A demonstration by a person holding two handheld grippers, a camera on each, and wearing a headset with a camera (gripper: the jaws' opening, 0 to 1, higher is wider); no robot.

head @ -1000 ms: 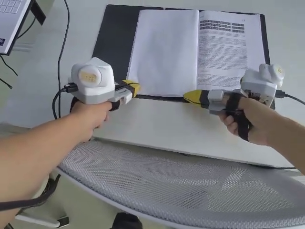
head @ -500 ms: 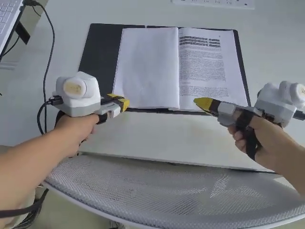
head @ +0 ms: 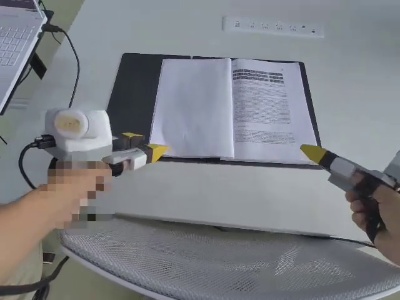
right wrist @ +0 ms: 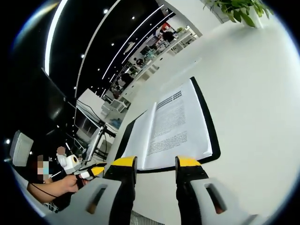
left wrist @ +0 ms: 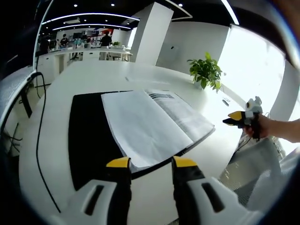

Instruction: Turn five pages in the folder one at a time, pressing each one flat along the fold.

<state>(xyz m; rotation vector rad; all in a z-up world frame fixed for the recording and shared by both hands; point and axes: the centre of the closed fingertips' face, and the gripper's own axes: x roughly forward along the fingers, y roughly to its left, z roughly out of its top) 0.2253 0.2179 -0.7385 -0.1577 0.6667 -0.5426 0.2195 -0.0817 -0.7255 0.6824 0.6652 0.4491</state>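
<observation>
Finding: the folder (head: pixel 133 94) lies open and flat on the table (head: pixel 212 187), with a blank page (head: pixel 194 106) left of the fold (head: pixel 232 106) and a printed page (head: pixel 270 109) right of it. Neither tool touches anything. The left gripper (head: pixel 145 145) hangs just off the near corner of the blank page, and the right gripper (head: pixel 312 153) just off the near corner of the printed page. Each gripper's own view shows a moderate gap between its yellow jaws, with nothing held.

Risks, as I judge them:
- **Several sheets at once:** the sheets lie tight on one another, so a jaw slid under the corner could lift more than one and spoil the count.
- **Damaged corner:** a hard pinch on thin paper could crease or tear it.
- **Folder shifting:** nothing pins the folder to the smooth table, so a sideways pull on a page may drag or turn the whole folder.
- **Page springing back:** pressure placed off the fold would let a turned page rise again.
- **Jaw catching:** a jaw coming in too low could catch the black cover instead of the page.
</observation>
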